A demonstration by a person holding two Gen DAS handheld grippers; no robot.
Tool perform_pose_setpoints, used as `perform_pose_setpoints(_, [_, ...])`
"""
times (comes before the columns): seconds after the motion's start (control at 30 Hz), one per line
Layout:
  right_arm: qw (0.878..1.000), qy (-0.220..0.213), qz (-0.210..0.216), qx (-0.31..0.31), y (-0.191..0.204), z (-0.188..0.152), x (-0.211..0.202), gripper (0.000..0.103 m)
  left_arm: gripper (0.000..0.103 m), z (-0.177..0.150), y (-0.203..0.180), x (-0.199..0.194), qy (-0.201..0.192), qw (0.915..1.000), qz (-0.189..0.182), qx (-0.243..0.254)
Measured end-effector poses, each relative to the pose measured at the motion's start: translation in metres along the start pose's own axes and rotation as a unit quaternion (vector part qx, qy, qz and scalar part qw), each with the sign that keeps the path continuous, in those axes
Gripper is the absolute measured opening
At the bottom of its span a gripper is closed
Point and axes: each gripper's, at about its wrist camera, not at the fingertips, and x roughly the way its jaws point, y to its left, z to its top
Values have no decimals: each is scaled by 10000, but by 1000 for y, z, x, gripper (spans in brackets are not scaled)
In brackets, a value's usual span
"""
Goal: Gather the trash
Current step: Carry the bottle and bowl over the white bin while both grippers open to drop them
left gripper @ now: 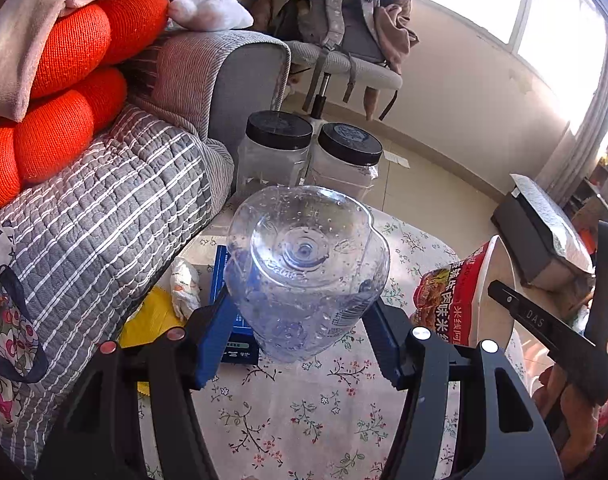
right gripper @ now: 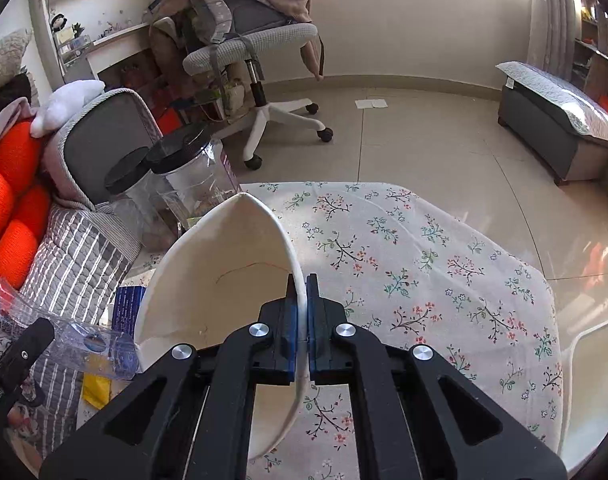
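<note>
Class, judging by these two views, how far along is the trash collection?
Done: nothing visibly binned; no bin shows.

In hand: the left tool grips an empty plastic bottle; the right tool pinches the noodle cup by its rim.

Left: a crumpled tissue, yellow wrapper and blue box remain on the floral table.

the clear bottle hides its own neck and cap behind its base, and covers most of the blue box. the noodle cup print is cut short by the right gripper. the jars' contents are too faint to tell.
</note>
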Motion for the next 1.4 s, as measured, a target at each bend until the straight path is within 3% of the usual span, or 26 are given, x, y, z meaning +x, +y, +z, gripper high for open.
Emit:
perform_pose_setpoints(0.37, [9974,-421,-561,-176,-60,-27,-42,3,61,-22,-62,8,106,9987,-240,430])
perform_pose_setpoints(0.8, [9899,-520,-1263,380,-175,-48,-80,3,61,-58,-146,3,145,9924,-647,1034])
perform_pose_setpoints(1.07, [9738,-660,-1856,1134,-255,-61,-102,3,61,-77,-204,5,287,9849,-928,1431])
perform_pose_setpoints(1.4, [9465,-284,-2601,1887,-333,-95,-117,3,61,-105,-276,6,482,9707,-1301,1960])
